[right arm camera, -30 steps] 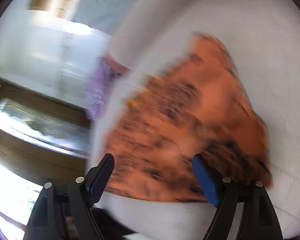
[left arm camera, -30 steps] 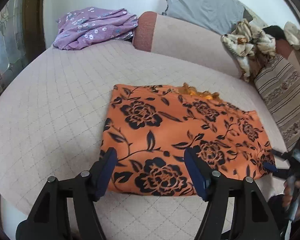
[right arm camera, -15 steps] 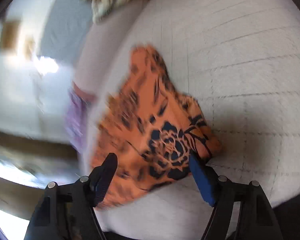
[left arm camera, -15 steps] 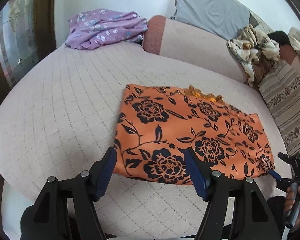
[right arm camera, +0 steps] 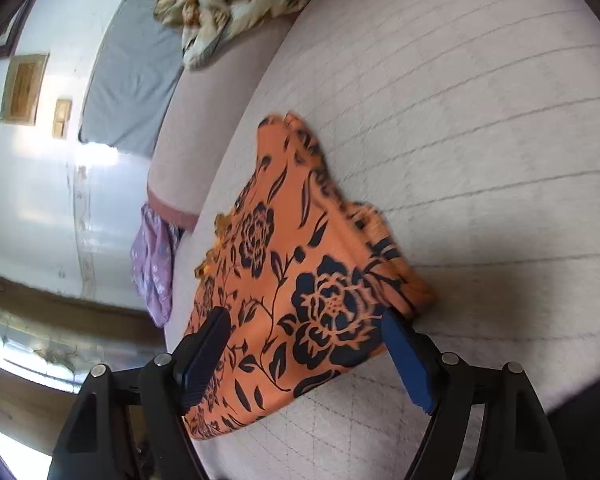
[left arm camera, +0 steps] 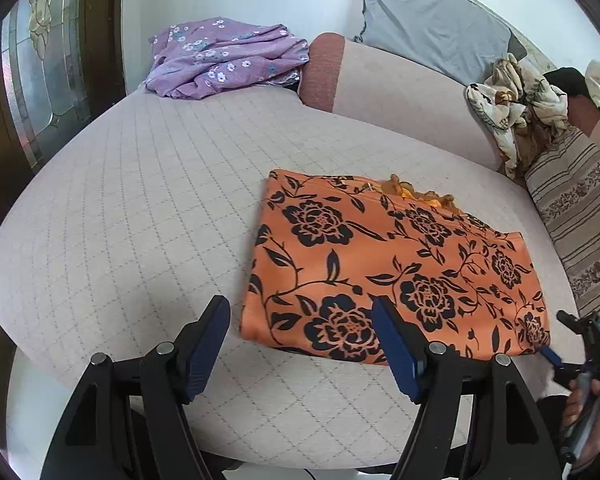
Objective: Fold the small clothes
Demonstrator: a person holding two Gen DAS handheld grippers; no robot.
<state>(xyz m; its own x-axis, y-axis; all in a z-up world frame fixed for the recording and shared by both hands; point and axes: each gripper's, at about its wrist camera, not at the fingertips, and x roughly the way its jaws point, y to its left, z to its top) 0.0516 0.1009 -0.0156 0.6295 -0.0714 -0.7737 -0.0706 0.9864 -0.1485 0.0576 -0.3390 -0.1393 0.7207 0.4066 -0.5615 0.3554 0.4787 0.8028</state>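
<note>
An orange cloth with black flowers (left arm camera: 384,264) lies folded flat on the quilted bed (left arm camera: 140,208); it also shows in the right wrist view (right arm camera: 300,280). My left gripper (left arm camera: 300,344) is open and empty, hovering over the cloth's near left corner. My right gripper (right arm camera: 304,352) is open, its jaws astride the cloth's near right corner; it shows in the left wrist view (left arm camera: 560,340) at the cloth's right edge.
A crumpled purple floral garment (left arm camera: 224,60) lies at the bed's far left. A pink bolster (left arm camera: 400,84), a grey pillow (left arm camera: 432,20), a cream patterned cloth (left arm camera: 512,108) and a striped cushion (left arm camera: 580,216) line the back and right. A glass-panelled door (left arm camera: 40,72) stands at left.
My left gripper has pulled back and to the left, away from the cloth. My right gripper has swung round and come in close to the cloth's near right corner.
</note>
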